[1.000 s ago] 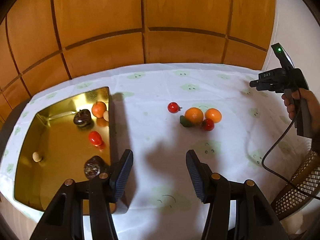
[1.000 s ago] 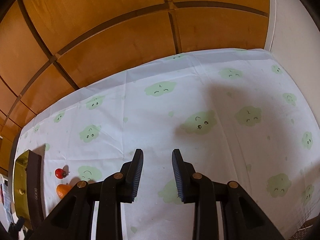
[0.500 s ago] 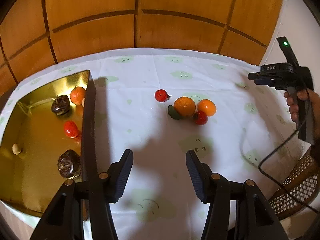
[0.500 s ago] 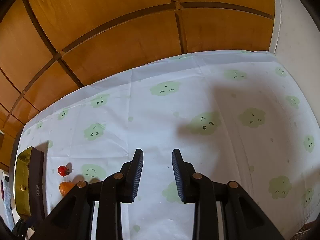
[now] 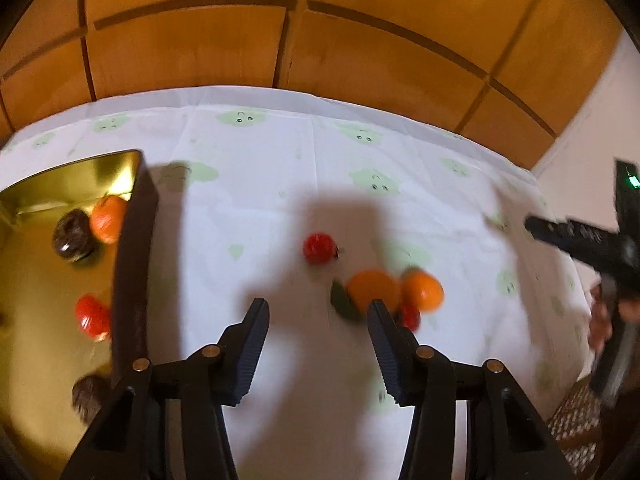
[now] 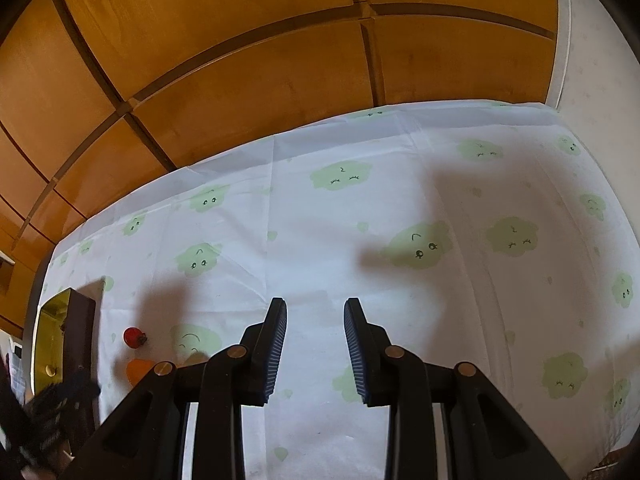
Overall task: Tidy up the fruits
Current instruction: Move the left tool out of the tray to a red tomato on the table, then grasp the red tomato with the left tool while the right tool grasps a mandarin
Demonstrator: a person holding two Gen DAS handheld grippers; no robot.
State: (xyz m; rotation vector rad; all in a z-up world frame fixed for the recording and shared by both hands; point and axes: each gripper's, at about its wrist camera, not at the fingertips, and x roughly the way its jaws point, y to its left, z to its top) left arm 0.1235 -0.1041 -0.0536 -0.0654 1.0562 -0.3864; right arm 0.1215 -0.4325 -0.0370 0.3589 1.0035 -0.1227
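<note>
My left tongs (image 5: pixel 316 314) hang over the desk with nothing between their jaws, and the jaws are closing at this moment; only cloth shows in the gap. My right tongs (image 6: pixel 315 314) hang over a bare part of the cloth, jaws brought nearly together with a narrow gap, and they grip nothing.

In the left wrist view, which is blurred, the nearest loose fruits are just beyond the right fingertip: a small red fruit (image 5: pixel 409 316) partly hidden by that finger, and a large orange (image 5: pixel 373 290) with a green leaf (image 5: pixel 342 300) at its left side. A second orange (image 5: pixel 423 291) touches the first one on its right. A little farther, and apart from this group, lies a red cherry tomato (image 5: pixel 319 247).

On the left stands the golden tray (image 5: pixel 36 360) with a dark outer wall. Inside it, near me, I see a dark brown fruit (image 5: pixel 89 396), then a red fruit (image 5: pixel 93 317), and farther back another dark fruit (image 5: pixel 74 235) touching a small orange (image 5: pixel 108 218).

All stand on the white tablecloth (image 5: pixel 248 200) with green cloud faces that covers the desk. Behind it rises a wall of wooden panels (image 5: pixel 192 40).

At the right edge of the same view, a hand (image 5: pixel 604 320) holds the other gripper; it is too blurred to tell more.
</note>
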